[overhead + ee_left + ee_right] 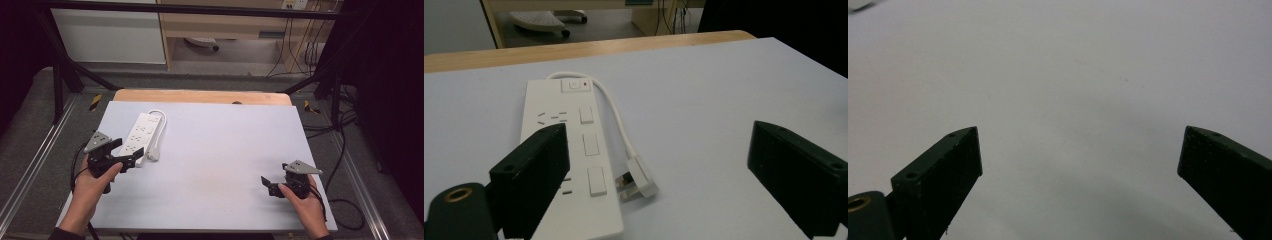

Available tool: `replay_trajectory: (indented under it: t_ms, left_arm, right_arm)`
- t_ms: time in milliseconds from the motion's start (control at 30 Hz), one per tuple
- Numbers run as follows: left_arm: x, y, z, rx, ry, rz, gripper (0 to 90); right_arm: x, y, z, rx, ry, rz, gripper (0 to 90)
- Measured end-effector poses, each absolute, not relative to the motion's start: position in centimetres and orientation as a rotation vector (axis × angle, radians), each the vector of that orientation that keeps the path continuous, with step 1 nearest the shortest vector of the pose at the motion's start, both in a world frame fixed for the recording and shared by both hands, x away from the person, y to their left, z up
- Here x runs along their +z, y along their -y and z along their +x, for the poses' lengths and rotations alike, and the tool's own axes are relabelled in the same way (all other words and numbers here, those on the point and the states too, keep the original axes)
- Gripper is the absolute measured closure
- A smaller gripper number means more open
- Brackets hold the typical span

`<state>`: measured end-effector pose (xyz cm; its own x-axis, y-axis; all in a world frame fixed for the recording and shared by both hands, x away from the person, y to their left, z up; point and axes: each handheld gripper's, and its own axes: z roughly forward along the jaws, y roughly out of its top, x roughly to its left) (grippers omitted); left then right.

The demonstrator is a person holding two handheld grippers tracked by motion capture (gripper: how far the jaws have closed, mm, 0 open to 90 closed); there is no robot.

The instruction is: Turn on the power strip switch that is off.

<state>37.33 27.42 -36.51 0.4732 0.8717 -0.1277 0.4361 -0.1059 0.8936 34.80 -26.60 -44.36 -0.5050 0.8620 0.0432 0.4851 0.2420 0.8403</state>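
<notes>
At the left side of the table, one white power strip lay lengthwise, near end toward the person, with its one cord looping from the far end down its right side to one plug resting just beside the near right edge. The left tongs hovered over the strip's near end, jaws wide and holding nothing; in the left gripper view one jaw hung above the strip and the plug sat between the jaws. The right tongs waited well apart at the near right, jaws also wide and empty over bare table. The likely risk was that closing from this angle would catch the strip's edge along with the plug, or pinch the stiff cord and drag the light strip across the smooth surface. Two tongs, one strip, one plug.
</notes>
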Motion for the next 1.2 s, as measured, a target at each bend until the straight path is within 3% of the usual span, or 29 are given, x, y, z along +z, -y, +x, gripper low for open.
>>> replay_trajectory:
  t_ms: [667, 1200]
  left_arm:
    - [-33.9, -26.7, 39.4, 0.597, -1.088, 1.753, 10.9]
    - [-34.0, -27.2, 41.9, 0.586, -1.118, 1.741, 10.8]
  right_arm:
    - [-44.2, 26.4, 34.6, 1.179, -2.089, 1.221, 5.0]
    - [-44.2, 26.2, 34.8, 1.188, -2.101, 1.208, 3.9]
